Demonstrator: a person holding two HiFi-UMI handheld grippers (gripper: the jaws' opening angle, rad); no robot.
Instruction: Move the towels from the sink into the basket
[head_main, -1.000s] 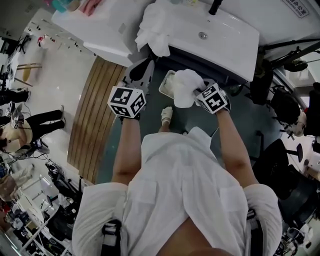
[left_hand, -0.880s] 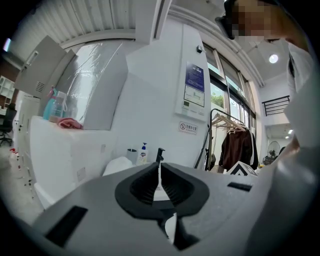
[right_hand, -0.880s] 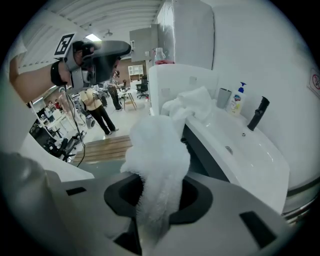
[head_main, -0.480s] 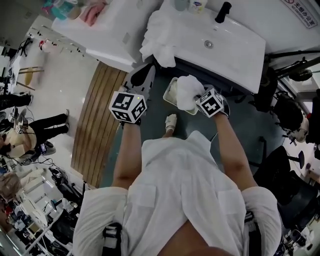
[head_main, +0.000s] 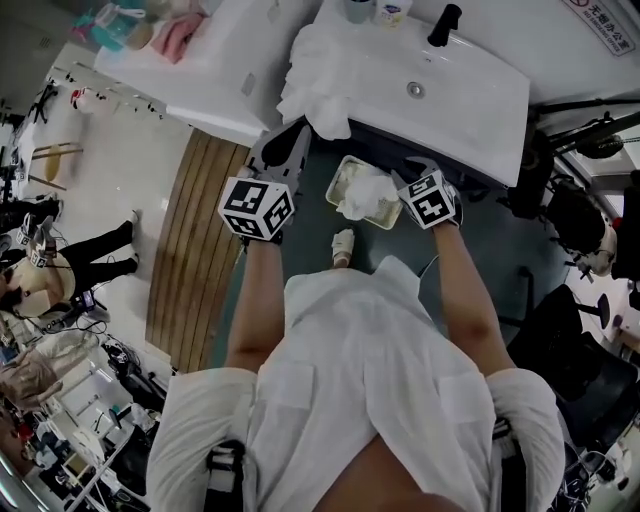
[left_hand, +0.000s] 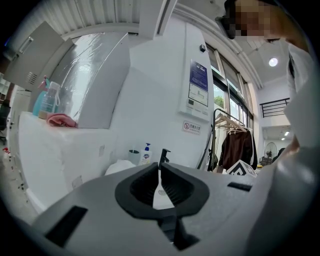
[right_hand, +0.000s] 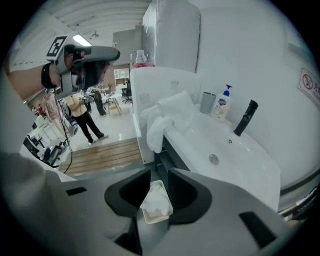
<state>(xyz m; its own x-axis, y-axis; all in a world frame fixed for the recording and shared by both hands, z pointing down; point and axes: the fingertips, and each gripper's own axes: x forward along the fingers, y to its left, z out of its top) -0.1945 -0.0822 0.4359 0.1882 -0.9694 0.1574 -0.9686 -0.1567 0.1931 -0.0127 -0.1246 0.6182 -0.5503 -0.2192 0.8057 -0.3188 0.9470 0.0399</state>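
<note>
My right gripper (right_hand: 159, 175) hangs released above the basket (head_main: 338, 180) on the floor, jaws apart with nothing between them. One white towel (head_main: 368, 192) lies crumpled inside the basket. My left gripper (left_hand: 159, 170) is clenched on nothing. The towel pile (head_main: 315, 75) drapes over the left rim of the sink (head_main: 450, 90). It looks soft, light and floppy, so I'd pinch a bunched fold near its top, since a loose corner would likely trail.

Soap bottle (right_hand: 221, 105) beside grey cup (right_hand: 207, 102), near a black faucet (right_hand: 245, 118) — wooden slatted platform (head_main: 190, 250) on floor.
</note>
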